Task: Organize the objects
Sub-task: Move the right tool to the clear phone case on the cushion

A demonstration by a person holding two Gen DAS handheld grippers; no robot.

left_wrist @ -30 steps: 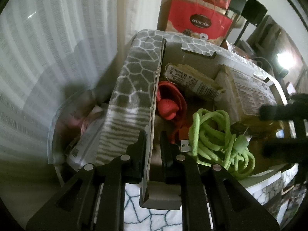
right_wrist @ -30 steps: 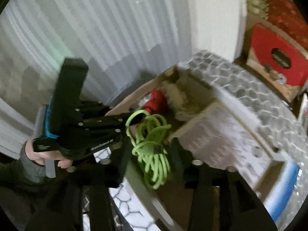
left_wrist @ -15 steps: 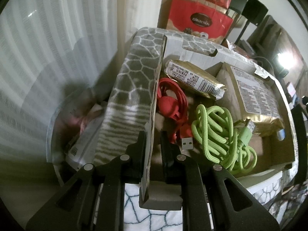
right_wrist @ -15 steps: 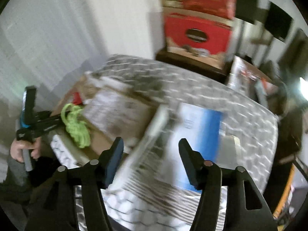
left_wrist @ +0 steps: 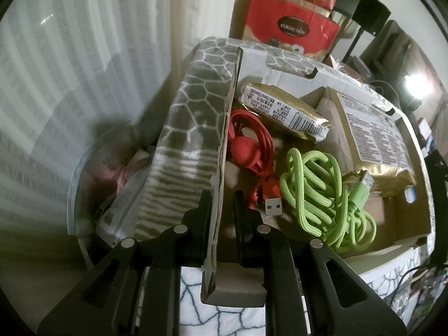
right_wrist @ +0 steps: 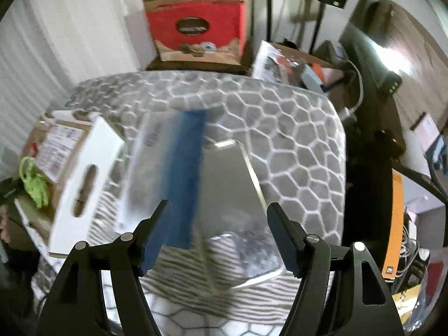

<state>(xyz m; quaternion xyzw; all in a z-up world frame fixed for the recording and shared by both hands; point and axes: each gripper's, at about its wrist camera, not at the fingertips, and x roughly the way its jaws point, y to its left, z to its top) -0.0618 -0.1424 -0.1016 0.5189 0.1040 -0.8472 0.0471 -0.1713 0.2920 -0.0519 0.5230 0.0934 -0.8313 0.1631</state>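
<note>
My left gripper [left_wrist: 222, 210] is shut on the near wall of an open cardboard box [left_wrist: 224, 151], one finger inside and one outside. In the box lie a coiled green cable [left_wrist: 316, 187], a red cable [left_wrist: 249, 151], a gold snack bar [left_wrist: 282, 109] and a gold packet [left_wrist: 375, 137]. My right gripper [right_wrist: 218, 221] is open and empty over a blurred blue-and-clear flat pack [right_wrist: 187, 179] on the honeycomb-patterned cloth [right_wrist: 294, 128]. The box [right_wrist: 81, 184] and green cable [right_wrist: 33, 182] show at the left of the right wrist view.
A clear bag of papers [left_wrist: 112, 184] lies left of the box by the curtain [left_wrist: 70, 70]. Red gift boxes [right_wrist: 196, 30] stand behind the table. Cluttered items, a stand and cables [right_wrist: 364, 84] crowd the right side. The table's right edge drops off.
My right gripper has let go of the green cable in the box, pulled out and swung right over the flat pack. My left gripper holds still on the box wall.
</note>
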